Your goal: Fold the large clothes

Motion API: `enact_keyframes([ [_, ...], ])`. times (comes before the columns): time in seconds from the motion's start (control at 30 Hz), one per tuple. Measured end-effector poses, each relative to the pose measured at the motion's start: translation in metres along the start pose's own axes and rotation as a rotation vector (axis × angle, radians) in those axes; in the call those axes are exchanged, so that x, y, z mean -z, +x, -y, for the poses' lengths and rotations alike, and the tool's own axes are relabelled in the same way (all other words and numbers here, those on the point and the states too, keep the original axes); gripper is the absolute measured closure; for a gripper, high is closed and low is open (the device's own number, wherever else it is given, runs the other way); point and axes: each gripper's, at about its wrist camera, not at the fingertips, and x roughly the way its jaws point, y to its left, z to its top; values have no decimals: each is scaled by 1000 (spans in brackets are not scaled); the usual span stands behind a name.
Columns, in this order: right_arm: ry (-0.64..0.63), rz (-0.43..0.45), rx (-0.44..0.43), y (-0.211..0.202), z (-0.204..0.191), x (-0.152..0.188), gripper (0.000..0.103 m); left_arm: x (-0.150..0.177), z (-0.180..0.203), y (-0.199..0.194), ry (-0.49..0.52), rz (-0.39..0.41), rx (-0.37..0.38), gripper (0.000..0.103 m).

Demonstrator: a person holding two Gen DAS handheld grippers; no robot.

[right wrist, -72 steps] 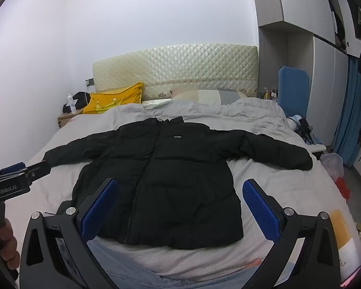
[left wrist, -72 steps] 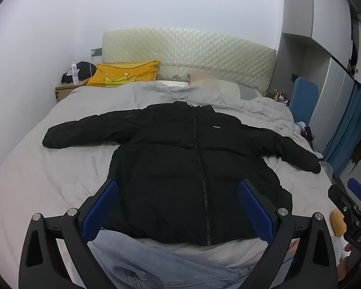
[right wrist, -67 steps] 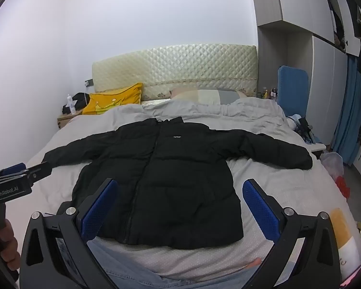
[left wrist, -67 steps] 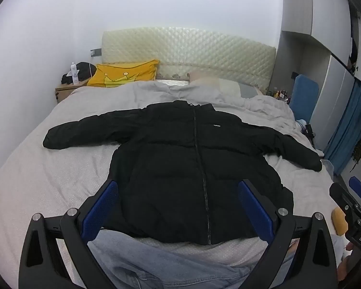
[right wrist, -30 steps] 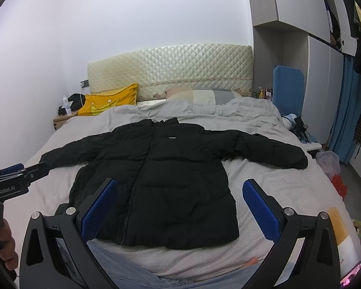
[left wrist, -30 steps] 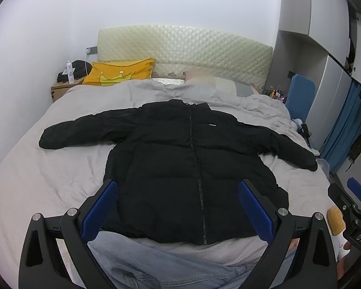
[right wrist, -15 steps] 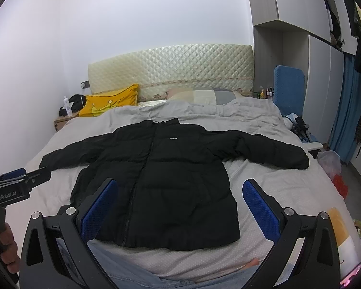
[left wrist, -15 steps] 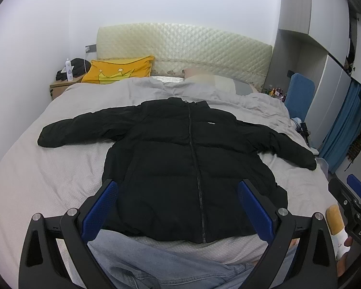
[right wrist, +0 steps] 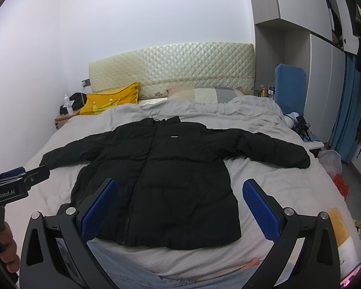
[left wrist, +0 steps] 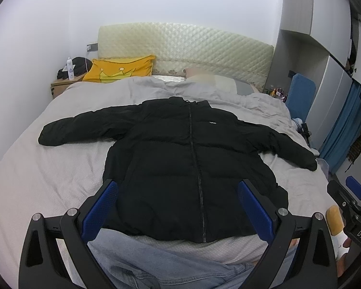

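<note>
- The bed (left wrist: 31,168), covered in a pale grey sheet, carries the whole job: a black puffer jacket (left wrist: 187,159) lies flat on it, front up and zipped, hem toward the person and collar toward the quilted headboard (left wrist: 185,45).
- The jacket looks bulky and soft, likely light for its size. Its padding would probably spring back after a fold, and the smooth shell may slide between the pads, so a deep pinch seems wiser than a nip at the surface.
- Both sleeves are spread out sideways. The left sleeve (left wrist: 84,127) reaches toward the wall side and the right sleeve (right wrist: 272,149) toward the wardrobe side. The cuffs and the shoulder seams look like the best places to take hold for a first fold inward, with the hem corners after that.
- The left gripper (left wrist: 178,207) has its jaws spread wide and holds nothing. In its own view the lower part of the jacket shows between the blue pads (left wrist: 101,207), but the gripper hovers short of the cloth, over the person's denim-clad legs (left wrist: 156,265).
- The right gripper (right wrist: 180,207) is likewise spread and empty. The jacket's hem sits between and beyond its jaws, not touching them.
- A yellow pillow (right wrist: 110,101) rests near the headboard, well apart from the jacket.
</note>
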Motion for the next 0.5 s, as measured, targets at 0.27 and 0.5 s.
enact_keyframes([
  [0.27,2,-6,-2,2,1,-1,0,-1,-1,2,-2,-5,9,3],
  [0.5,10,-15,0,12,5,0,0,-3,2,14,5,-6,10,3],
])
